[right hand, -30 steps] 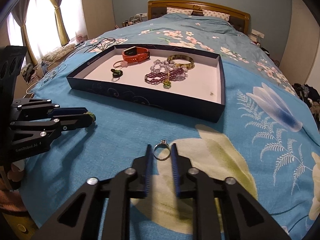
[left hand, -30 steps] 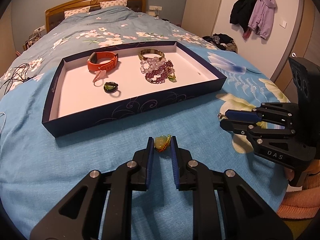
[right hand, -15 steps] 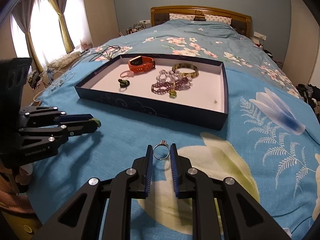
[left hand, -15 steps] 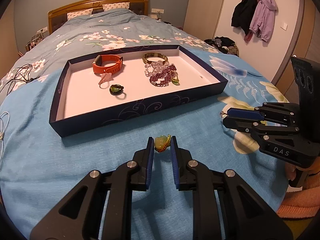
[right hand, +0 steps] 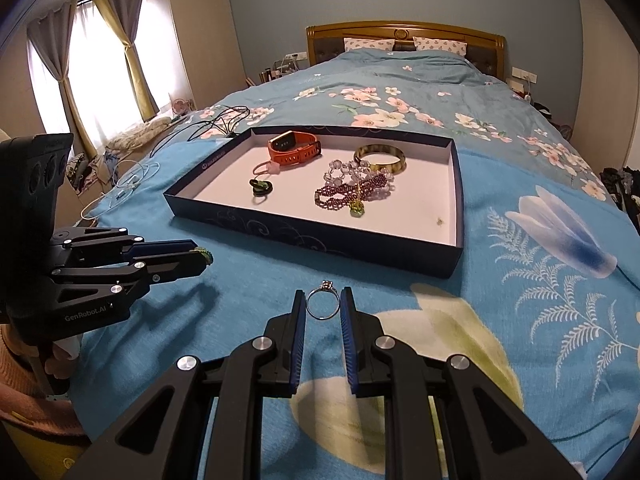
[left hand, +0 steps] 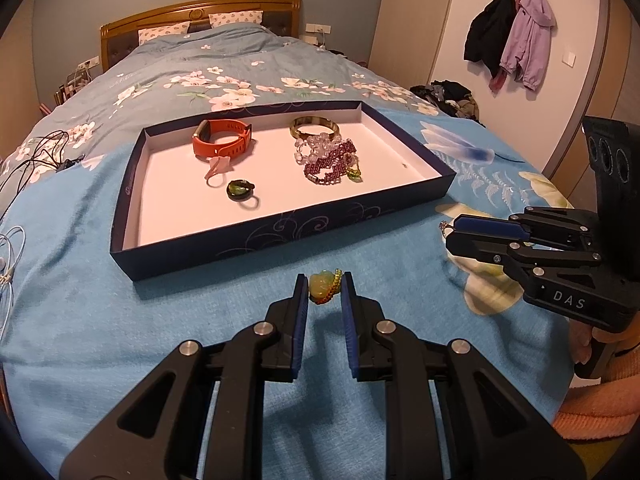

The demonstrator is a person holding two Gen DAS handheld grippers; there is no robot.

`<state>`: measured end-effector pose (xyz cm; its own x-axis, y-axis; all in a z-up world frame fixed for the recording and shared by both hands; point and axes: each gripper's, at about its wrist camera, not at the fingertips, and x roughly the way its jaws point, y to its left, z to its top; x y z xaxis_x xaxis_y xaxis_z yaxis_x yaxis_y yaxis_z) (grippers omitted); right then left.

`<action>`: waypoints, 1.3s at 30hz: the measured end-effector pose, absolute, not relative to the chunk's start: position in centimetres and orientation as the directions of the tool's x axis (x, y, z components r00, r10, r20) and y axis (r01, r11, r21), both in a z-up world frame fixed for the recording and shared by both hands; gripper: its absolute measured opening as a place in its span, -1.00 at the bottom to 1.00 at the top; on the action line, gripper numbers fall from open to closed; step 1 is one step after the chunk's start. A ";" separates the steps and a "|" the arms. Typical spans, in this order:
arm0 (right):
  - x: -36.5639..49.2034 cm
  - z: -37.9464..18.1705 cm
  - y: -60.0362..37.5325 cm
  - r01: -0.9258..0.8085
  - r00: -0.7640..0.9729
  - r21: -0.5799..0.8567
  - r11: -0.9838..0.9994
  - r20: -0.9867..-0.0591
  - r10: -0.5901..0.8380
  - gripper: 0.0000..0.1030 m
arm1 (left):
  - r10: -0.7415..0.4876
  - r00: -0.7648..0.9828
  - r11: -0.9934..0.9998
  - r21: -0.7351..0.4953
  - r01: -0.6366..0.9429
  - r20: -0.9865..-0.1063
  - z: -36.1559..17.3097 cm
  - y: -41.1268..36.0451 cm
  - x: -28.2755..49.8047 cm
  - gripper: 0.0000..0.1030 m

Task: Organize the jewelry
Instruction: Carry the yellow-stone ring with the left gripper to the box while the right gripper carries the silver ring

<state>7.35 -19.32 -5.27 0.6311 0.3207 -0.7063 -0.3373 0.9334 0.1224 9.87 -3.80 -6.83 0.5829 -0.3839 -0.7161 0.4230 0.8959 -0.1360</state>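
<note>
A dark blue tray [left hand: 280, 236] [right hand: 320, 236] lies on the bed. In it are an orange watch band [left hand: 222, 142] [right hand: 294, 148], a gold bangle [left hand: 314, 127] [right hand: 380, 157], purple and clear bead bracelets [left hand: 330, 160] [right hand: 352, 188] and a green ring [left hand: 240, 190] [right hand: 261, 188]. My left gripper [left hand: 325, 288] [right hand: 206, 255] is shut on a green pendant [left hand: 322, 286], held above the blanket in front of the tray. My right gripper [right hand: 323, 305] [left hand: 446, 232] is shut on a silver ring [right hand: 323, 305], also short of the tray.
The blue floral blanket [right hand: 540, 280] covers the bed. Cables [left hand: 36, 152] [right hand: 132, 176] lie on the left side of the bed. A wooden headboard [right hand: 404, 36] stands at the far end. Coats [left hand: 516, 36] hang on the right wall.
Both grippers have risen and drawn back a little from the tray, still holding the pendant and the ring. The tray's contents have not moved.
</note>
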 end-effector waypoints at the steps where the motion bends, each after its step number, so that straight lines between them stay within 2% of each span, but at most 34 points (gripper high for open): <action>1: 7.3 -5.3 -19.4 -0.338 0.631 0.125 0.933 -0.705 0.323 -0.70 | -0.384 0.584 0.896 -0.136 0.423 -0.715 -6.7 -3.8 9.9 -0.67; 39: 10.1 -3.0 -18.8 -0.370 0.669 0.148 0.917 -0.643 0.374 -0.70 | -0.362 0.673 0.916 -0.111 0.387 -0.645 -3.5 -2.6 11.3 -0.67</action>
